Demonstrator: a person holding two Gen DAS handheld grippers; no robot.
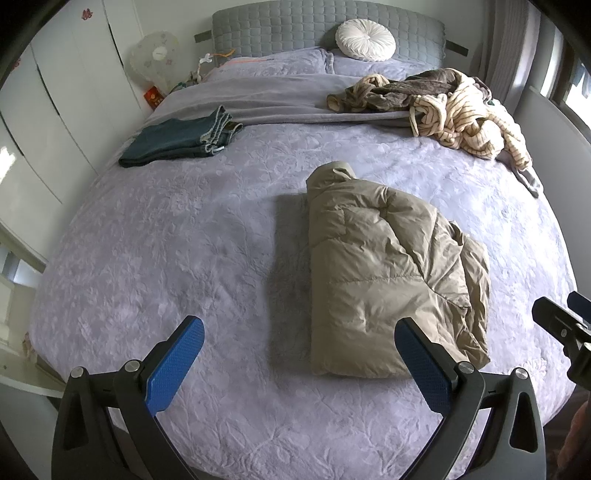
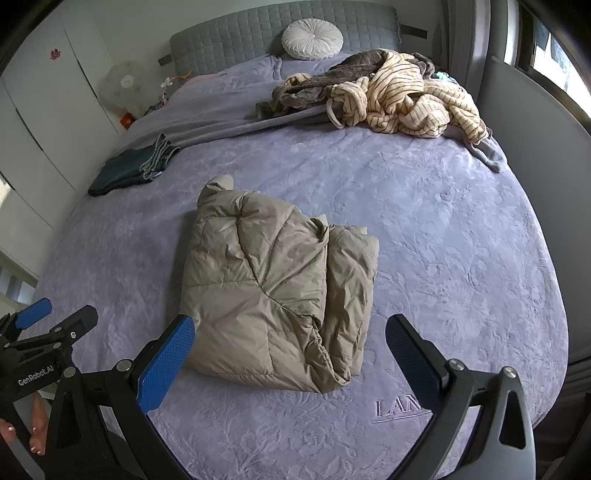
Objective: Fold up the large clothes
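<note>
Left gripper: blue-padded fingers spread wide, nothing between them, hovering over the near edge of the bed. Right gripper: same, fingers wide apart, empty, above the bed's near edge. Left gripper visible at far left of right wrist view, with a hand under it.

Folded beige puffer jacket lying mid-bed on the lilac embossed bedspread, just ahead of both grippers, not touched by either; folded into a rough rectangle, layers stacked along its right side, collar end pointing at the headboard.

Folded dark blue jeans far left of the bed. Crumpled pile of cream striped and grey-brown clothes far right, near the round white pleated cushion against the grey quilted headboard. White fan beside the bed, left.
</note>
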